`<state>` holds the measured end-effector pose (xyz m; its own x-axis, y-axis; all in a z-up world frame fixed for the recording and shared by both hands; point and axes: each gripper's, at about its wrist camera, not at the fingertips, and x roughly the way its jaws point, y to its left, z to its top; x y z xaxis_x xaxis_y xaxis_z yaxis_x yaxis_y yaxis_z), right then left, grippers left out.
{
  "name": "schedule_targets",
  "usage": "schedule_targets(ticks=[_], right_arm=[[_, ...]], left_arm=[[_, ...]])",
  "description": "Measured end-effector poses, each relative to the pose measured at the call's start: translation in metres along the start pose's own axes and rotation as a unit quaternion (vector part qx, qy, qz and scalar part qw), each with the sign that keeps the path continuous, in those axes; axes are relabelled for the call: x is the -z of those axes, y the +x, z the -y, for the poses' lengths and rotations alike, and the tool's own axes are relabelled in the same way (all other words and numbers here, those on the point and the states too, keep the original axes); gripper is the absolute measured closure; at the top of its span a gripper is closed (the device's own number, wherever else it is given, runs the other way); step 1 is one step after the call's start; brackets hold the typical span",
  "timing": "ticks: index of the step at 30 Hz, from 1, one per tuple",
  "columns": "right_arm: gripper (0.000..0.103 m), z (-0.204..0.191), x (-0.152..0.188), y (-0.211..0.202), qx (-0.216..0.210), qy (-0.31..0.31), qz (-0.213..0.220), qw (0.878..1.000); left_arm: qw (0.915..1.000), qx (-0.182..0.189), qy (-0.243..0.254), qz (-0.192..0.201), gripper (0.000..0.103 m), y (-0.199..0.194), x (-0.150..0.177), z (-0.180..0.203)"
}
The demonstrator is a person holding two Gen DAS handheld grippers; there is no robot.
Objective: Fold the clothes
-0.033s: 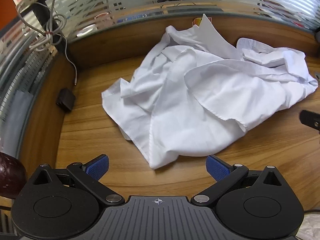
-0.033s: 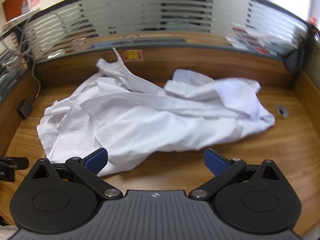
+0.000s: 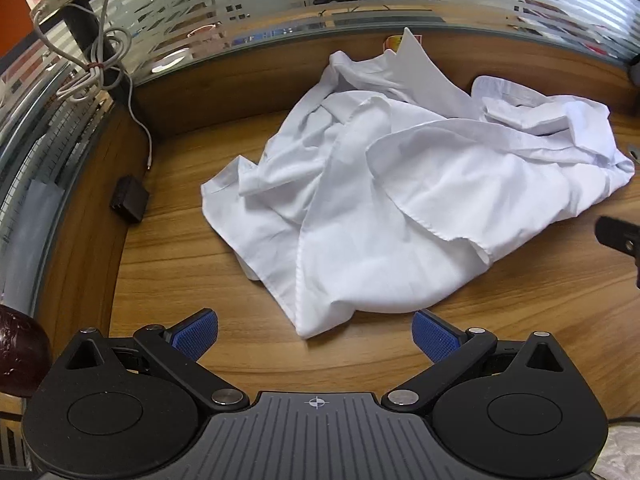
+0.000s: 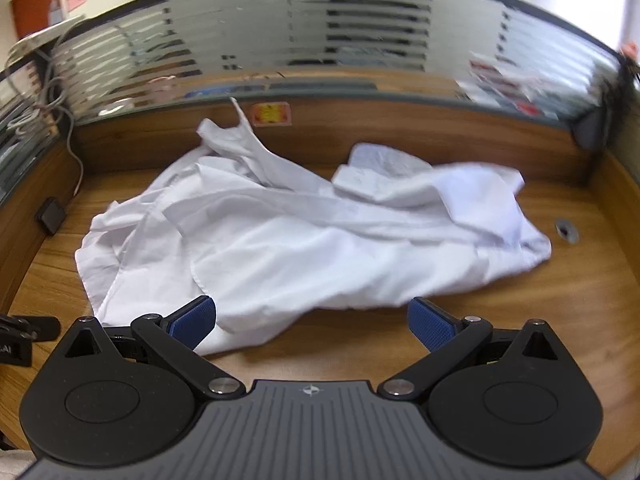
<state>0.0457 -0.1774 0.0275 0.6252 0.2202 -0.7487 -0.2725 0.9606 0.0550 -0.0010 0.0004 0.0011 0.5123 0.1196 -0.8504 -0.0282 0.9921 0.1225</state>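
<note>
My left gripper (image 3: 315, 334) hovers low over the wooden tabletop (image 3: 168, 272), jaws spread wide and holding nothing. The crumpled white shirt (image 3: 400, 208) lies in a heap at twelve o'clock, its nearest hem just beyond my blue pads (image 3: 197, 334). A small black box (image 3: 130, 199) sits at ten o'clock near the tabletop's edge, a white cable (image 3: 138, 128) dangling behind it. My right gripper (image 4: 311, 321) also has its jaws wide, empty; the shirt (image 4: 320, 248) spreads at twelve o'clock, its near edge lying just past the left pad (image 4: 192, 322). A round grommet (image 4: 566, 230) sits at two o'clock.
</note>
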Motion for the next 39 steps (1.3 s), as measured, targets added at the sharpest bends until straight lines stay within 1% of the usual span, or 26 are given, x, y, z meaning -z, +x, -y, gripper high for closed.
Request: schedule_targets(ticks=[3, 6, 7, 9, 11, 14, 20, 28, 39], right_arm=[[0.0, 0.005, 0.001, 0.003, 0.001, 0.01, -0.009, 1.0], [0.0, 0.023, -0.002, 0.009, 0.006, 0.034, -0.022, 0.999], [0.0, 0.023, -0.003, 0.01, 0.01, 0.039, -0.025, 0.999], [0.0, -0.004, -0.002, 0.008, 0.03, 0.034, -0.024, 0.999], [0.0, -0.018, 0.001, 0.007, 0.038, 0.038, -0.017, 0.998], [0.0, -0.013, -0.001, 0.006, 0.024, 0.023, -0.012, 0.999], [0.0, -0.004, -0.006, 0.006, -0.001, -0.007, -0.002, 1.0], [0.0, -0.009, -0.007, 0.01, -0.005, -0.02, -0.002, 1.0], [0.0, -0.013, -0.007, 0.013, -0.003, -0.02, -0.007, 1.0]], left_arm=[[0.9996, -0.011, 0.022, 0.014, 0.0, -0.005, 0.004, -0.006], [0.9991, -0.016, 0.038, -0.009, 0.0, -0.002, 0.002, 0.013], [0.999, -0.008, 0.039, -0.019, 0.0, 0.001, 0.0, 0.015], [0.9988, 0.001, 0.041, -0.028, 0.0, 0.003, -0.002, 0.017], [0.9988, 0.008, 0.037, -0.031, 0.0, 0.006, -0.004, 0.012], [0.9987, 0.017, 0.032, -0.035, 0.0, 0.008, -0.005, 0.006], [0.9981, 0.023, 0.039, -0.043, 0.0, 0.013, -0.008, 0.008], [0.9981, 0.023, 0.037, -0.043, 0.0, 0.013, -0.007, 0.006], [0.9981, 0.022, 0.031, -0.048, 0.0, 0.016, -0.008, 0.005]])
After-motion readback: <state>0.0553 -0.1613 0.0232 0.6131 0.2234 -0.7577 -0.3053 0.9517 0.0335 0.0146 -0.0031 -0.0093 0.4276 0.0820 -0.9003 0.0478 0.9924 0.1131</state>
